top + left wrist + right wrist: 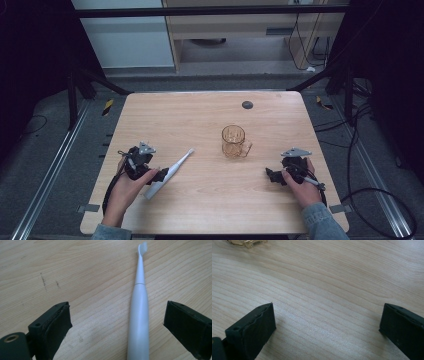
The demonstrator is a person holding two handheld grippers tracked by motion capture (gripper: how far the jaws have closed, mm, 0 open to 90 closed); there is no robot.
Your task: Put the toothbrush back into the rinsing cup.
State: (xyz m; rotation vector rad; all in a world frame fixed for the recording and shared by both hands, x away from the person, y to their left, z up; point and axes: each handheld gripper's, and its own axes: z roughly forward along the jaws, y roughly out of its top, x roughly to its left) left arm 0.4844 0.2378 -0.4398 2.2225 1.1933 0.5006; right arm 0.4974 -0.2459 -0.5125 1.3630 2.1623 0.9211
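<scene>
A slim white electric toothbrush with a small bristled head (168, 172) lies flat on the pale wood-grain table (210, 210), its handle end toward the person and its head pointing away and to the right, toward the middle of the tabletop. The left gripper (159, 175), black and held in the person's left hand (129, 187), sits low at the handle end of the toothbrush with its jaws spread wide. In the left gripper view the toothbrush (138, 315) runs up between the two black jaws, nearer the right-hand one, and neither pad touches it; bare wood shows on both sides of the handle. The bristled head reaches well beyond the jaw tips. The right gripper (272, 176), also black and topped by a grey three-cornered plate, rests in the person's right hand (300, 185) near the table's right front part, well apart from the toothbrush. Its jaws too stand wide apart, with nothing but wood grain between them in the right gripper view (327, 322). A clear amber glass mug with a handle (234, 141) stands upright between the two grippers and farther from the person. Its base just shows at the top left corner of the right gripper view (247, 242). A small dark round disc (247, 104) lies near the far edge of the table.
</scene>
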